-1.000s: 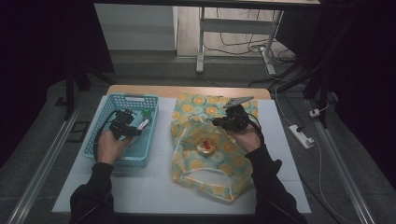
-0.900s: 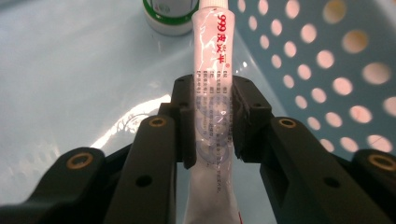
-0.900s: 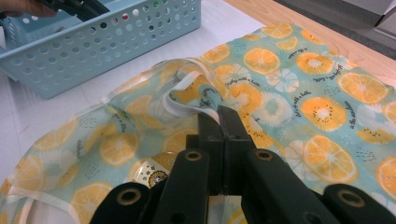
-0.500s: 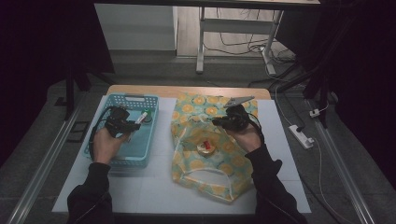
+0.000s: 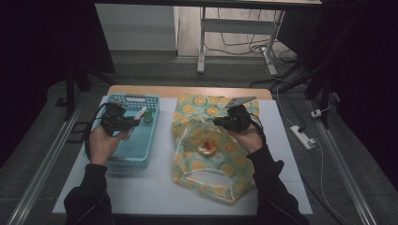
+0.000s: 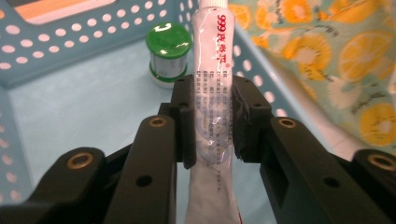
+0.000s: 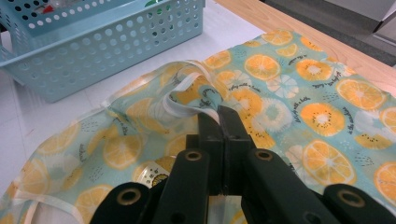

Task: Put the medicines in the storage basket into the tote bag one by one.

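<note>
I am clamping the white tube (image 6: 211, 98) between the left gripper's (image 6: 212, 119) jaws, above the blue basket (image 5: 141, 150) that holds a green-capped jar (image 6: 168, 53). I am pinching the orange-print bag's (image 7: 299, 93) edge in the right gripper (image 7: 219, 121), jaws closed on the fabric, holding its mouth raised.

I have two tools, my left tool (image 5: 133, 123) and my right tool (image 5: 219, 123). I count one tube (image 6: 212, 88), one green-lidded jar (image 6: 168, 52), one blue basket (image 5: 141, 152), one orange-print bag (image 5: 206, 112), and one round tin (image 5: 207, 148).
</note>
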Motion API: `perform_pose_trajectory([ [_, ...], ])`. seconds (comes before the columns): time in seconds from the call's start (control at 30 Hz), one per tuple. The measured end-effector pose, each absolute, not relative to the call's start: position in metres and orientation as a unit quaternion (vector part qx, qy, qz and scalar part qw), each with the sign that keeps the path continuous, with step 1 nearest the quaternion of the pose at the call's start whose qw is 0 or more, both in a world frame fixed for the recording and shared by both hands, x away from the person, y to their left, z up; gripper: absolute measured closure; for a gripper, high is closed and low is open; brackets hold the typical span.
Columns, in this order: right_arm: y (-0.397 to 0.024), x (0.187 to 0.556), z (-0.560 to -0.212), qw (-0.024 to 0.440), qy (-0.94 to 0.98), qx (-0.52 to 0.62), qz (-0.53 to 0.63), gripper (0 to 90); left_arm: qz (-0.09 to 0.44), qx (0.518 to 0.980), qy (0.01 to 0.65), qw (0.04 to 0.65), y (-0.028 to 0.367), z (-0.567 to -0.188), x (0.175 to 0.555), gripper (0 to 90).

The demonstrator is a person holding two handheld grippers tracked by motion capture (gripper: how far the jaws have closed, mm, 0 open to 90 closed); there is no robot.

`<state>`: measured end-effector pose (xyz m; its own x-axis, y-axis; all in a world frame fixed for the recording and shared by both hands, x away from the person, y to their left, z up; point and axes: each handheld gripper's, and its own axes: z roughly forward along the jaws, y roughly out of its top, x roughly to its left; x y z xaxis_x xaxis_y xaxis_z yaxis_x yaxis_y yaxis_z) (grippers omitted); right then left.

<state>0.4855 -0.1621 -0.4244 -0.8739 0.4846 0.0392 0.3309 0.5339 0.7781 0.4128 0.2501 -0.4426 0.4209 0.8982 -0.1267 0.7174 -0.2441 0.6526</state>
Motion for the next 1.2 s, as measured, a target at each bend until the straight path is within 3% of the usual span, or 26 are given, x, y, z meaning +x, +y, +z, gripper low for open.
perform_pose_trajectory([
  [0.57, -0.164, 0.485, -0.422, 0.094, 0.868, 0.234, 0.428, 89.5, 0.107, 0.784, 0.489, 0.368, 0.222, -0.419, 0.402, 72.4],
  [1.2, -0.164, 0.484, -0.42, 0.096, 0.866, 0.234, 0.432, 89.5, 0.067, 0.826, 0.426, 0.363, 0.166, -0.42, 0.398, 72.4],
])
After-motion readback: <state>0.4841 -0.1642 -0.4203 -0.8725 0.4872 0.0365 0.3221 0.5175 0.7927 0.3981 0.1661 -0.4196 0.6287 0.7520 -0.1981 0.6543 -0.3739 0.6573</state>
